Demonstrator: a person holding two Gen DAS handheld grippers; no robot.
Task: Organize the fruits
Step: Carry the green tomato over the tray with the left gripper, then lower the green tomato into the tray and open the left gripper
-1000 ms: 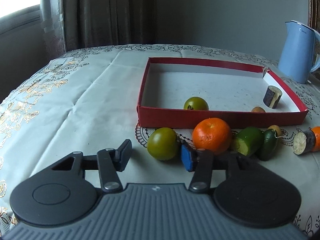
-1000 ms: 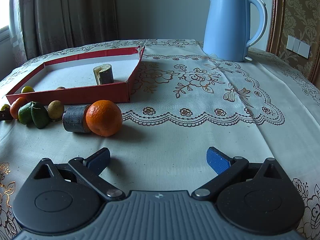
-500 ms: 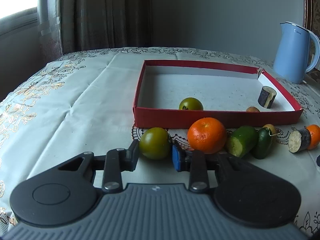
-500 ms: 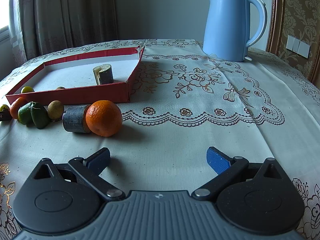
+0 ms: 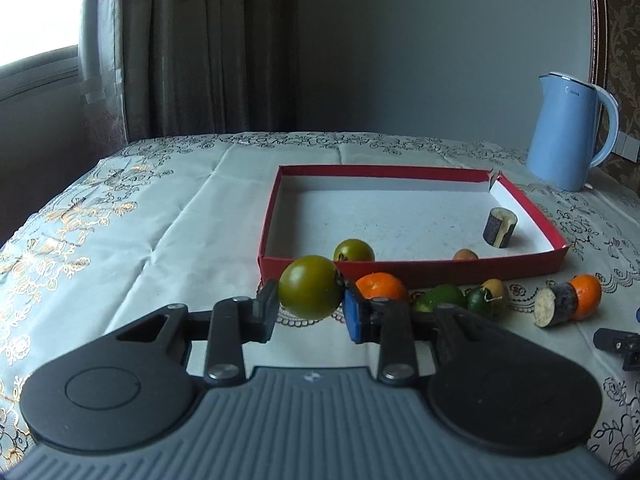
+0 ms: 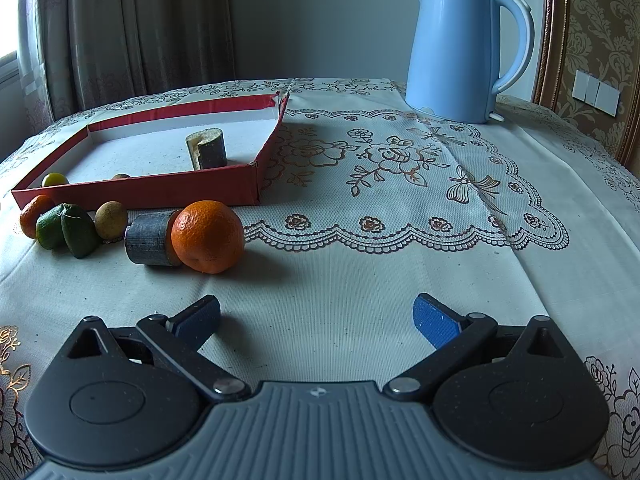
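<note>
My left gripper [image 5: 310,312] is shut on a green tomato [image 5: 310,292], held just above the cloth in front of the red box [image 5: 416,270]. Inside the box lie another green tomato [image 5: 354,250], a small brown fruit [image 5: 465,255] and a dark cut cylinder [image 5: 500,227]. Along the box's front wall sit an orange [image 5: 380,285], two green fruits [image 5: 440,298], a yellowish fruit [image 5: 495,288], a grey cylinder [image 6: 150,238] and a second orange [image 6: 208,236]. My right gripper [image 6: 316,320] stands open over bare cloth, nothing between its fingers.
A blue kettle [image 6: 460,48] stands at the back right of the table. Curtains [image 5: 192,48] hang behind the table's far left edge. The tablecloth [image 6: 400,208] carries an embroidered lace mat to the right of the box.
The left gripper closed on the green tomato and lifted it off the cloth toward the box. The right gripper has stayed still.
</note>
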